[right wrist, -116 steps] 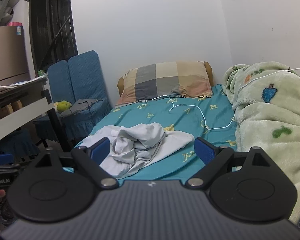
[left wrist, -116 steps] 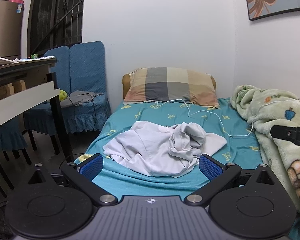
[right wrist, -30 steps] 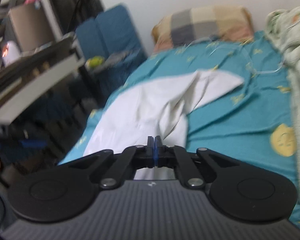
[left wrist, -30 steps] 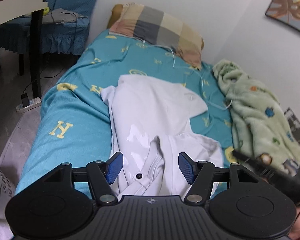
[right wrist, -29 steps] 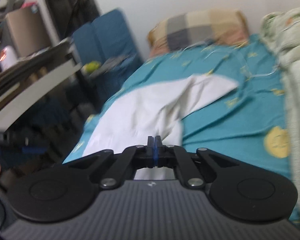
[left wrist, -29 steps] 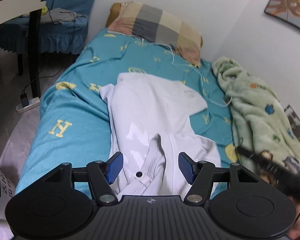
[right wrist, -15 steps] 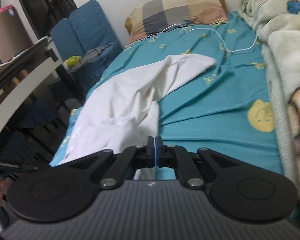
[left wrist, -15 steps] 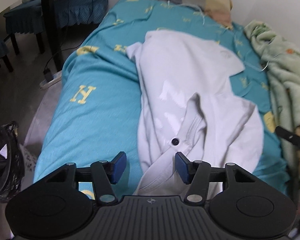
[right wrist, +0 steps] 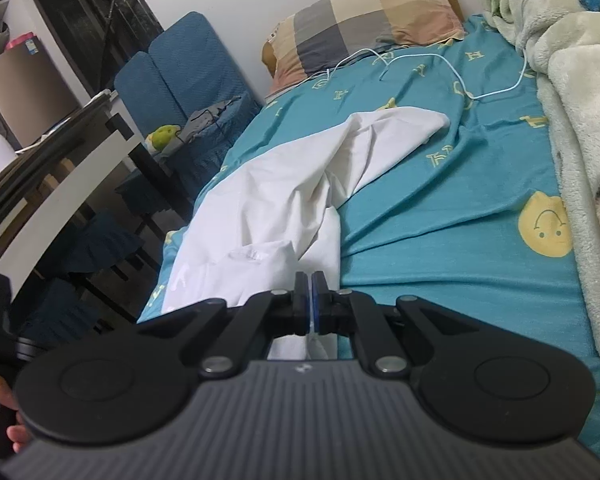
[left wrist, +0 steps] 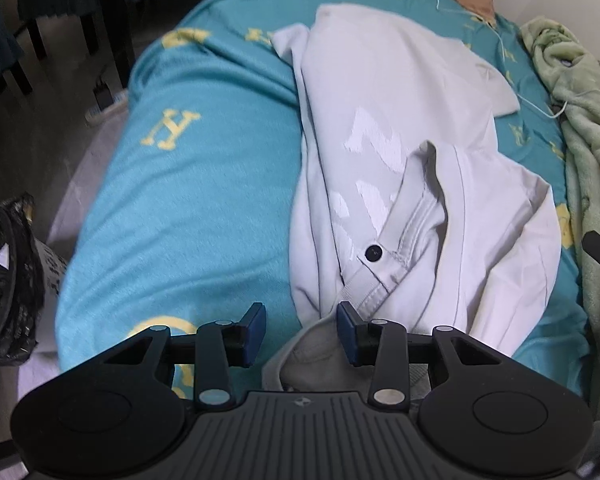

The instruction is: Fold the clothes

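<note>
A white polo shirt (left wrist: 400, 128) lies stretched lengthwise on the teal bed sheet (left wrist: 188, 184), its collar and a dark button (left wrist: 374, 253) toward me. My left gripper (left wrist: 301, 327) is open low over the shirt's near end, and a fold of collar fabric bulges up between its blue pads (left wrist: 346, 330). In the right wrist view the shirt (right wrist: 276, 200) runs away along the bed's left side. My right gripper (right wrist: 310, 304) is shut on the shirt's near edge, with white cloth pinched between the pads.
A checked pillow (right wrist: 372, 12) and a white cable (right wrist: 440, 58) lie at the head of the bed. A green fleece blanket (right wrist: 580, 92) fills the right side. Blue chairs (right wrist: 180, 72) and a table (right wrist: 60, 168) stand left. A black bag (left wrist: 8, 280) sits on the floor.
The left gripper has dropped closer to the shirt's near end and its jaws have narrowed around the collar fold. The right gripper stays shut on the shirt, now lower and steadier.
</note>
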The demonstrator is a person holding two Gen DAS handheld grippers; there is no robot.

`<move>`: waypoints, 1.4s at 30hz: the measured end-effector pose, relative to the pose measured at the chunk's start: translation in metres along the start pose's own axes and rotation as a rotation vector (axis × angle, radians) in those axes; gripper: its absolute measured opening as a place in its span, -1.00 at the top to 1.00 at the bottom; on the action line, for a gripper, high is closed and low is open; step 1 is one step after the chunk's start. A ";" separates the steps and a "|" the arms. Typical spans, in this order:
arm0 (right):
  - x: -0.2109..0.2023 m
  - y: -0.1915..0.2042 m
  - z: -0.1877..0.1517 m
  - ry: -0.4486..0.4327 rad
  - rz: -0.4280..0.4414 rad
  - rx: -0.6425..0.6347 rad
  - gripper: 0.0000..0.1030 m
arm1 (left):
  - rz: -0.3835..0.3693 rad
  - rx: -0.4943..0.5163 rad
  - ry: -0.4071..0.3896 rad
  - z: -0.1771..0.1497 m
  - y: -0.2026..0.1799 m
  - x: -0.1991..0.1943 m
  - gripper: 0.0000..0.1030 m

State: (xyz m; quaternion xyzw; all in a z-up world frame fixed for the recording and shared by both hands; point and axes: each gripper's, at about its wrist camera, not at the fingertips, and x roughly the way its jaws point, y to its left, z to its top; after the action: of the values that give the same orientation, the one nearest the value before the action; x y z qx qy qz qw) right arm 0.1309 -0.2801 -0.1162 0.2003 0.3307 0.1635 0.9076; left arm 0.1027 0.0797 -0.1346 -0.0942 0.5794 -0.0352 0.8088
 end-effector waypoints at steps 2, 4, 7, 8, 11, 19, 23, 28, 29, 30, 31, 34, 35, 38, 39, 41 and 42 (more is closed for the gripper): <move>0.000 0.003 -0.001 0.001 0.016 -0.012 0.88 | -0.041 -0.011 0.020 -0.001 0.001 0.002 0.63; -0.001 0.007 -0.001 0.000 0.034 -0.025 0.88 | -0.052 -0.004 0.006 -0.003 0.000 -0.004 0.83; -0.003 0.015 -0.001 -0.008 0.065 -0.058 0.88 | -0.070 0.037 -0.054 -0.009 -0.008 -0.020 0.92; -0.003 0.019 -0.001 -0.011 0.075 -0.076 0.88 | -0.086 0.053 -0.084 -0.012 -0.011 -0.029 0.93; -0.006 0.031 -0.003 -0.017 0.111 -0.129 0.88 | -0.190 0.055 -0.183 -0.022 -0.012 -0.060 0.95; 0.014 0.075 0.005 0.046 0.184 -0.265 0.86 | -0.384 -0.039 -0.298 -0.028 0.006 -0.092 0.96; 0.045 0.102 0.012 0.087 0.145 -0.349 0.41 | -0.421 -0.075 -0.291 -0.024 0.018 -0.087 0.96; 0.081 0.126 0.016 0.170 0.132 -0.421 -0.05 | -0.449 -0.083 -0.283 -0.023 0.027 -0.081 0.96; 0.087 0.131 0.015 0.189 0.109 -0.442 -0.05 | -0.459 -0.087 -0.282 -0.023 0.029 -0.080 0.96; 0.093 0.135 0.014 0.206 0.085 -0.468 -0.05 | -0.467 -0.092 -0.280 -0.022 0.030 -0.079 0.96; 0.099 0.140 0.012 0.224 0.063 -0.503 -0.04 | -0.473 -0.097 -0.278 -0.022 0.032 -0.078 0.96; 0.116 0.152 0.004 0.294 -0.005 -0.602 -0.02 | -0.464 -0.098 -0.258 -0.020 0.032 -0.070 0.96; 0.121 0.154 0.001 0.316 -0.026 -0.622 0.07 | -0.451 -0.095 -0.246 -0.019 0.031 -0.067 0.96; 0.133 0.156 -0.007 0.362 -0.109 -0.682 0.74 | -0.412 -0.087 -0.210 -0.017 0.029 -0.057 0.96; 0.133 0.155 -0.007 0.361 -0.125 -0.691 0.76 | -0.401 -0.083 -0.200 -0.016 0.028 -0.055 0.96; 0.123 0.152 -0.002 0.338 -0.129 -0.671 0.82 | -0.390 -0.069 -0.188 -0.016 0.026 -0.051 0.95; 0.114 0.148 0.001 0.318 -0.126 -0.648 0.83 | -0.384 -0.062 -0.182 -0.015 0.025 -0.049 0.95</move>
State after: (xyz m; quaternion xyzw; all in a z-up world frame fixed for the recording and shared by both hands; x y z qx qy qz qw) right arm 0.1904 -0.1030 -0.1060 -0.1460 0.4103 0.2328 0.8696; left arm 0.0710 0.1107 -0.0986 -0.2303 0.4762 -0.1622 0.8330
